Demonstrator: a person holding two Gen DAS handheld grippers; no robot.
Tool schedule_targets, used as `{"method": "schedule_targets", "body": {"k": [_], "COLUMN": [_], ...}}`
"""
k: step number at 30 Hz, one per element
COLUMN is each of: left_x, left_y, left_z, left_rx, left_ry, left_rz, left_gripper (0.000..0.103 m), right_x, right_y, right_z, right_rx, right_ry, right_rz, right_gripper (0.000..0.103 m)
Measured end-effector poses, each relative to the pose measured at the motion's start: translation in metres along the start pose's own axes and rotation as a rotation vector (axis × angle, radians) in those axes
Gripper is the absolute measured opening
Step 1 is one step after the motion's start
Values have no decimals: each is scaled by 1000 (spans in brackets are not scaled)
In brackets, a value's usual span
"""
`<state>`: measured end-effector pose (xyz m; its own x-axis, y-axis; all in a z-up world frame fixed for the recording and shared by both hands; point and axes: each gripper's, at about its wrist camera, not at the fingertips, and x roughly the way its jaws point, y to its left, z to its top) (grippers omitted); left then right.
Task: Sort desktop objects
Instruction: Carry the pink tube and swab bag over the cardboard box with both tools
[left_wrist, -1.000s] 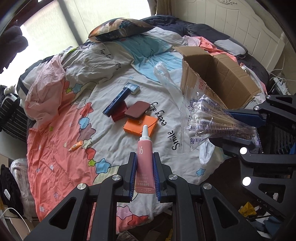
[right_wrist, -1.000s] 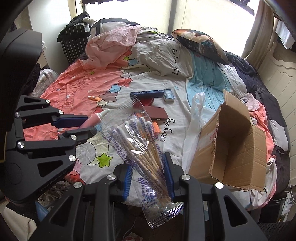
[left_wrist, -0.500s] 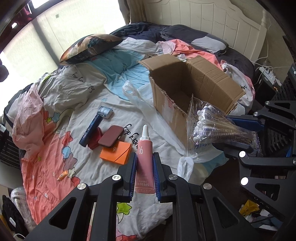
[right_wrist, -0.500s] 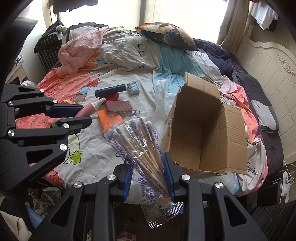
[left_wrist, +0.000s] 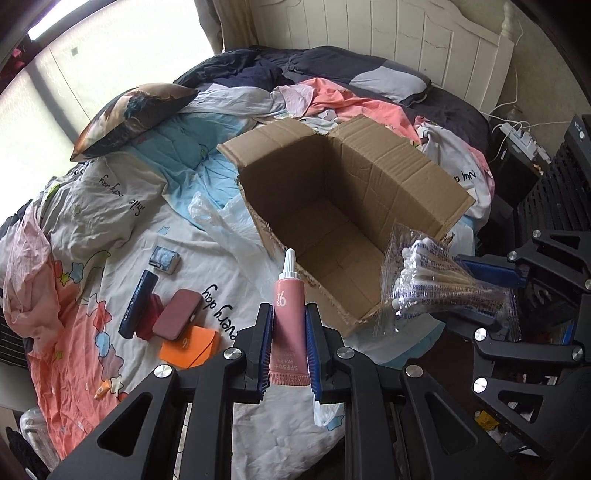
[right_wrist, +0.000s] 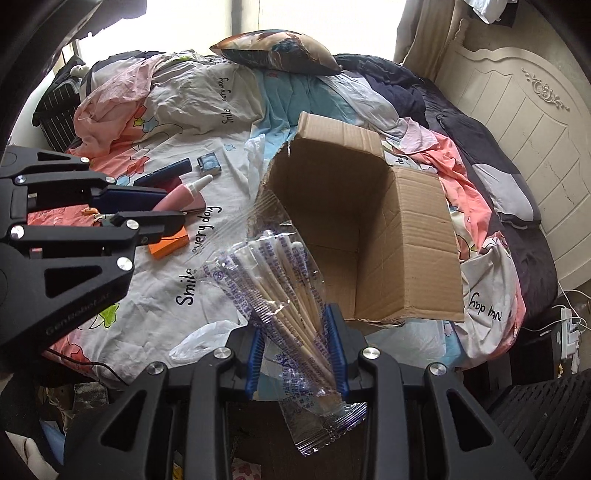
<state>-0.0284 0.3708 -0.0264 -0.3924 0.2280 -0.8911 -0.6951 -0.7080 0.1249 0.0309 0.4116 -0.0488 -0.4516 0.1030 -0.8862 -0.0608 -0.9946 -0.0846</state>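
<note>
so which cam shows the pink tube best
The left wrist view: the pink tube stands upright, centred between the left gripper pads, cap and print legible. In the right wrist view the tube appears small at the left edge, side-on, its lower end hidden behind the gripper.

The pink tube's (left_wrist: 289, 325) sides are hidden behind the blue fingers (left_wrist: 263, 350). A red case (left_wrist: 149, 322) lies mostly under the navy box (left_wrist: 137, 303) and maroon case (left_wrist: 176, 314). The small orange item (left_wrist: 100, 390) is too small to identify. The swab packet (right_wrist: 284, 295) hides the cardboard box's (right_wrist: 417, 236) near corner.
</note>
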Motion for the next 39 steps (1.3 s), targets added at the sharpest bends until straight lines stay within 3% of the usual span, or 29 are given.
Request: {"method": "schedule_targets", "body": {"k": [15,39], "left_x": [45,106], "left_y": [-4,-6], "left_z": [38,56], "left_rx": [23,-18], "left_ry": [16,74], "left_rz": [-13,-67], "left_gripper": [17,17], "right_x": [30,72], "right_y": [-29,-44], "right_z": [6,14], "right_rx": [20,11], "right_ry": [-2,22], "right_rz": [22,32], "right_gripper": [30,30]}}
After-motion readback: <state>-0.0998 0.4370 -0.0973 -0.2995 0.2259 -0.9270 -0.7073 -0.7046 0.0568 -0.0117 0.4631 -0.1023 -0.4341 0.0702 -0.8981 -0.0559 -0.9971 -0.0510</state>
